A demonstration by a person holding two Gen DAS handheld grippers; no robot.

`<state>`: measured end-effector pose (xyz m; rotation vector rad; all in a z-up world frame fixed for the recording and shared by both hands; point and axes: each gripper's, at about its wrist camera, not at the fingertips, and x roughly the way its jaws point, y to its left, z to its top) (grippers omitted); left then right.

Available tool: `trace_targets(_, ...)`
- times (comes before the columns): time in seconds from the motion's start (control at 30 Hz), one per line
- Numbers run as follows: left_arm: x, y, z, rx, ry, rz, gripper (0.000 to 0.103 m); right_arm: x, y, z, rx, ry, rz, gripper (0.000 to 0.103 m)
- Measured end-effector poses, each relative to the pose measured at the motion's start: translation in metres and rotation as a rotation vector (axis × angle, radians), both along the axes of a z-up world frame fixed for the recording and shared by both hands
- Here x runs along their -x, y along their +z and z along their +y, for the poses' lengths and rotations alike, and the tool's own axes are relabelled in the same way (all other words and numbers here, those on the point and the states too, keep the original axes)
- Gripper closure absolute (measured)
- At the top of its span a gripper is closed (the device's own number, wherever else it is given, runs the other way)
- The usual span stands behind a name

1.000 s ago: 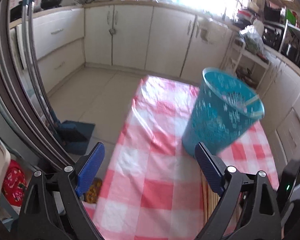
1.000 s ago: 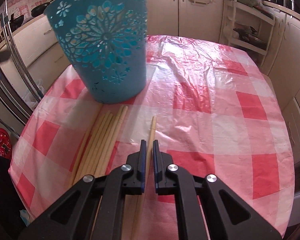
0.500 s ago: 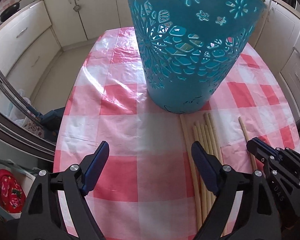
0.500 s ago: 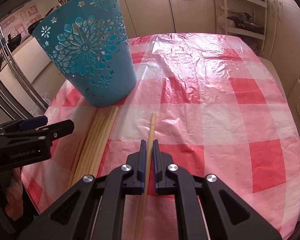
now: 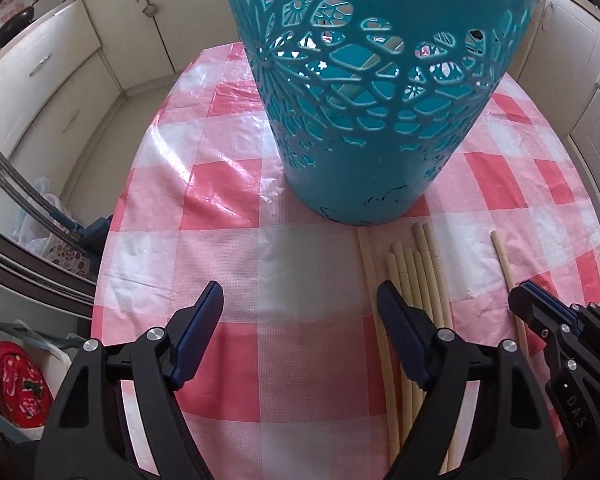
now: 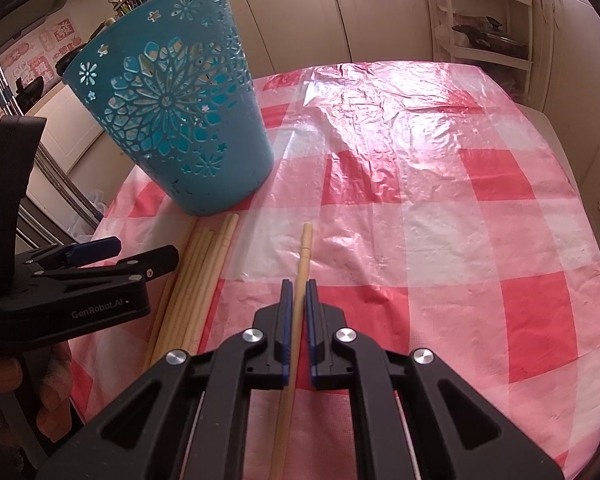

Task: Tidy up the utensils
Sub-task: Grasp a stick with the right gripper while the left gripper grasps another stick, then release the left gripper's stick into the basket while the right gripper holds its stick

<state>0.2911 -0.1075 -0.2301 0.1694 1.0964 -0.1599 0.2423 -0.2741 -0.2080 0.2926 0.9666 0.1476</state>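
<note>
Checked tablecloth, teal bin as landmark: right gripper clamps lone chopstick beside it; stiff, light, slippery, so grip mid-shaft. Left gripper spread, empty.

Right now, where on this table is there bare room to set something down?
The cloth right of the single chopstick, out to the far edge, is bare. So is the patch left of the bundle, under the open left hand-held gripper. It is crowded between the basket, the bundle and the right hand-held gripper.
</note>
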Motion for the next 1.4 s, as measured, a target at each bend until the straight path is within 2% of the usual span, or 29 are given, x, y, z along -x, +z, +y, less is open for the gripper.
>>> trace_targets(0.17, -0.005, 0.001, -0.004, 0.014, -0.013, 0.0, 0.037, 0.0, 0.0, 0.0, -0.001, -0.001, -0.001, 0.096)
trace_targets(0.4, -0.003, 0.0, -0.013, 0.051, -0.063, 0.014, 0.079, 0.0, 0.0, 0.0, -0.001, -0.001, -0.001, 0.096)
trace_targets(0.77, -0.003, 0.0, -0.023, 0.043, -0.069, 0.02, 0.081, -0.001, 0.001, 0.001, 0.004, -0.003, -0.007, 0.096)
trace_targets(0.87, -0.002, 0.0, -0.024, 0.054, -0.092, 0.021, 0.095, -0.002, 0.001, 0.004, 0.015, -0.002, -0.013, 0.096)
trace_targets(1.0, 0.0, -0.001, -0.026, 0.06, -0.111, 0.022, 0.098, -0.002, 0.0, 0.004, 0.014, -0.005, -0.022, 0.096)
trace_targets(1.23, 0.013, 0.019, -0.008, 0.146, -0.148, 0.033, 0.098, -0.002, -0.001, 0.006, 0.024, -0.007, -0.037, 0.096)
trace_targets(1.4, 0.028, 0.054, 0.013, 0.296, -0.183, 0.018, 0.098, -0.002, -0.002, 0.005, 0.021, -0.01, -0.041, 0.096)
